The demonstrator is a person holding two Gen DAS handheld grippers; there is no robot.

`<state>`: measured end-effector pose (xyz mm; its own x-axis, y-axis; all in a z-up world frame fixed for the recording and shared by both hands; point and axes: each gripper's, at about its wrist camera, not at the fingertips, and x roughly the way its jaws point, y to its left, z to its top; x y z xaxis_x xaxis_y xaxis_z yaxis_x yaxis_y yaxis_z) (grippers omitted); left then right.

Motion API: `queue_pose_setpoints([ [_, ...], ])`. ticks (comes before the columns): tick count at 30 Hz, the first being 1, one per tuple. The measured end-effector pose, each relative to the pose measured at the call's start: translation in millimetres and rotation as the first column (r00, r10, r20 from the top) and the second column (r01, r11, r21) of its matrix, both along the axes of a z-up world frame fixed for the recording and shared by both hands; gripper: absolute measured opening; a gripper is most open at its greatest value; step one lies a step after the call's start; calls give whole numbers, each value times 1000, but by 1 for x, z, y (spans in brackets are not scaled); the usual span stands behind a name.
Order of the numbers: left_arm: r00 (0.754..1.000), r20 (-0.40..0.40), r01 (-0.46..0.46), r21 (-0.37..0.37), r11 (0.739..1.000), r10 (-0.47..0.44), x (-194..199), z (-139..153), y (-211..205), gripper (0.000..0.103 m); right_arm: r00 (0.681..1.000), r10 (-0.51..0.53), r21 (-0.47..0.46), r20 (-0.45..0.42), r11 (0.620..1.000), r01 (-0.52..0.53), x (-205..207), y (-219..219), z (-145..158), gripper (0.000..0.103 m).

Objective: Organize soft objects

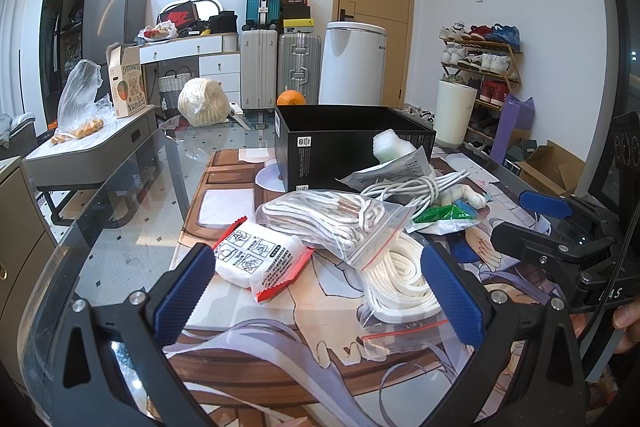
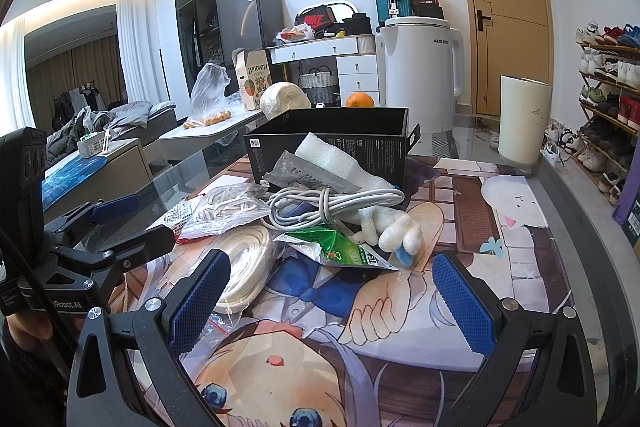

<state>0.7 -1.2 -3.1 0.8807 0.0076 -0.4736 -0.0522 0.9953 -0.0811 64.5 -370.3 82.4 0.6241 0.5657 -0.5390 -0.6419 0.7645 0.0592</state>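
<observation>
With your left gripper [image 1: 316,291] and right gripper [image 2: 332,299] both spread apart and empty over the pile before the black box [image 1: 344,131], expect the zip bag of white rope [image 1: 400,279] to be light, limp and slippery; pinch mid-coil.

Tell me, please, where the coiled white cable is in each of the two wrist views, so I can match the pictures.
Left wrist view: the coiled white cable lies right of centre, in front of the black box, above the bagged laces.
Right wrist view: the cable lies near the centre, just below the box, left of the plush toy.
Shared landmark: the open black box behind the pile.
</observation>
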Motion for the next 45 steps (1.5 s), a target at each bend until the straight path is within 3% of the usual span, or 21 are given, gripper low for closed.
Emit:
queue_pose_setpoints([
  [31, 1000, -26, -1, 3, 1000, 1, 4, -3, 2, 103, 1000, -10, -1, -5, 1000, 10, 2, -1, 0, 102],
  [45, 992, -78, -101, -17, 995, 100, 10, 9, 35, 103, 997, -54, -43, -50, 998, 52, 18, 0, 9, 103],
])
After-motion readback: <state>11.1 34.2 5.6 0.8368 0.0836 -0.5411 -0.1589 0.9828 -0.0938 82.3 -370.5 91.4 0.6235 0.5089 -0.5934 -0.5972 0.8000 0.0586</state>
